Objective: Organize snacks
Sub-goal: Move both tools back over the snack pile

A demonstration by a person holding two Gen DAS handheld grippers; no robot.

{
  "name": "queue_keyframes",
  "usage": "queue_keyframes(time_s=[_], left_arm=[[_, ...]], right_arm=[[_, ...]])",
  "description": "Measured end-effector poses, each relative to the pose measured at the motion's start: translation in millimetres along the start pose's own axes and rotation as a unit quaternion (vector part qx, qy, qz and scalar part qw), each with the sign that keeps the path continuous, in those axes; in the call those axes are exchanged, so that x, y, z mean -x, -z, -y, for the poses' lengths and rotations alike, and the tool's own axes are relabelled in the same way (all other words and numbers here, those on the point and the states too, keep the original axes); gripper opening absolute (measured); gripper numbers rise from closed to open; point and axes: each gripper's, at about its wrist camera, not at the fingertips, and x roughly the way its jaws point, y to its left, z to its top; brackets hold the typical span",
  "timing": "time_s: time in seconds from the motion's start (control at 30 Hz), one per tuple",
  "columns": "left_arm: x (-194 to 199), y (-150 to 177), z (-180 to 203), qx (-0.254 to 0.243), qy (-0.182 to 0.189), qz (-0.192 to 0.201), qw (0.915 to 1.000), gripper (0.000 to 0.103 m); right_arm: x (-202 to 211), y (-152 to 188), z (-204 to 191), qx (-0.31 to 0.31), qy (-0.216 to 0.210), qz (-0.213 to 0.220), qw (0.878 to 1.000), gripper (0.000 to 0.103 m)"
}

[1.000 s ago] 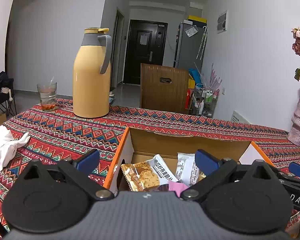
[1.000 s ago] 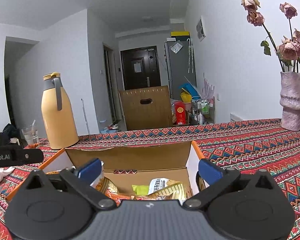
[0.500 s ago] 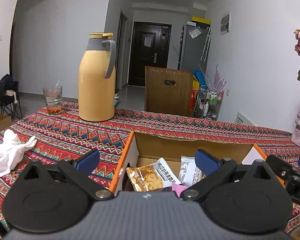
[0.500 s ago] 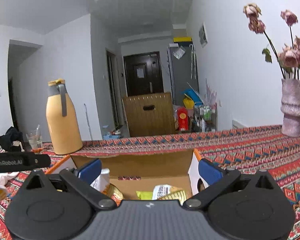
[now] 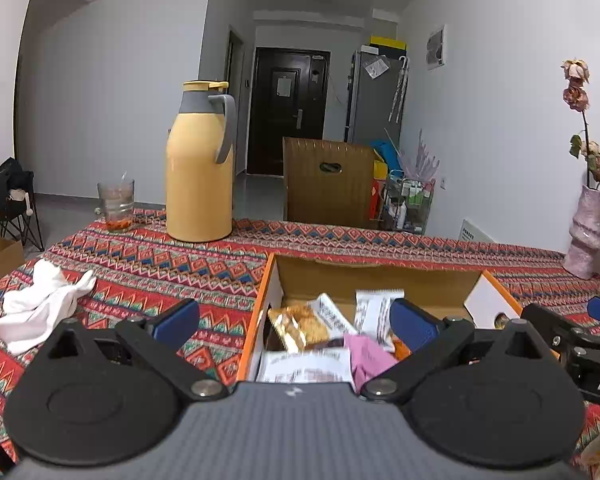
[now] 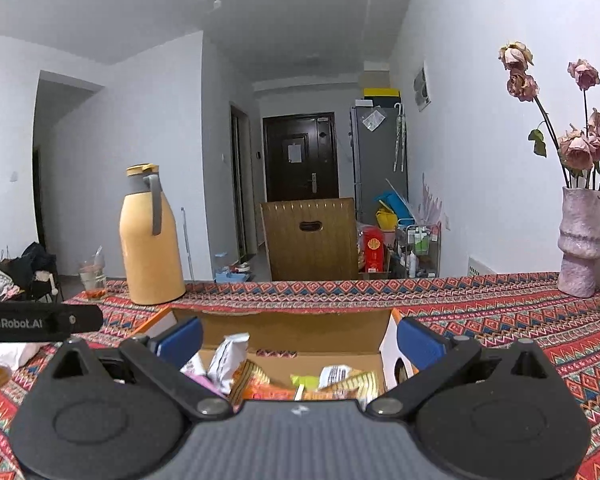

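Note:
An open cardboard box [image 5: 376, 280] [image 6: 300, 326] with orange edges sits on the patterned tablecloth and holds several snack packets [image 5: 308, 322] [image 6: 340, 376]. My left gripper [image 5: 294, 322] stands open above the box's left side, nothing between its blue pads. My right gripper [image 6: 300, 338] is open too, over the box's near side, its fingers empty. A white packet [image 6: 230, 354] stands up at the left of the box. In the left wrist view, the right gripper's body [image 5: 572, 344] shows at the right edge. A pink wrapper [image 5: 366, 354] lies near the box's front.
A tall yellow thermos [image 5: 200, 168] and a glass [image 5: 116, 204] stand at the table's far left. A white cloth [image 5: 40, 300] lies crumpled on the left. A pink vase [image 6: 582, 240] with dried roses stands at the far right. A wooden chair back [image 6: 310, 238] rises behind the table.
Both grippers have risen and pulled back a little, so more of the box's contents shows. Both stay open and empty.

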Motion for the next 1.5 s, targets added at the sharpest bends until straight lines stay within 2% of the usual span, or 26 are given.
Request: queue_keyframes(time_s=[0.27, 0.57, 0.77, 0.93, 1.1, 1.5], left_arm=[[24.7, 28.1, -13.7, 0.0, 0.005, -0.025, 0.9997, 0.103], [42.7, 62.3, -24.5, -0.001, 0.01, -0.057, 0.9983, 0.103], [64.1, 76.0, -28.8, -0.005, 0.027, -0.055, 0.9981, 0.103], [70.8, 85.1, -29.7, -0.012, 0.034, -0.058, 0.9977, 0.103], [71.4, 87.2, -30.1, -0.009, 0.038, -0.061, 0.9974, 0.103], [65.3, 96.9, -29.8, -0.009, 0.046, -0.082, 0.9955, 0.103]], right_arm=[[29.1, 19.4, -2.0, -0.001, 0.005, -0.021, 1.0, 0.103], [54.7, 56.0, -5.9, -0.01, 0.004, -0.065, 0.998, 0.103], [76.4, 74.8, -3.3, -0.04, -0.001, -0.076, 0.996, 0.103], [88.2, 84.1, -2.8, -0.04, 0.002, -0.084, 0.996, 0.103], [88.3, 89.4, -8.5, -0.026, 0.026, -0.098, 0.994, 0.103], [79.6, 101.4, -9.9, -0.021, 0.018, -0.138, 0.99, 0.103]])
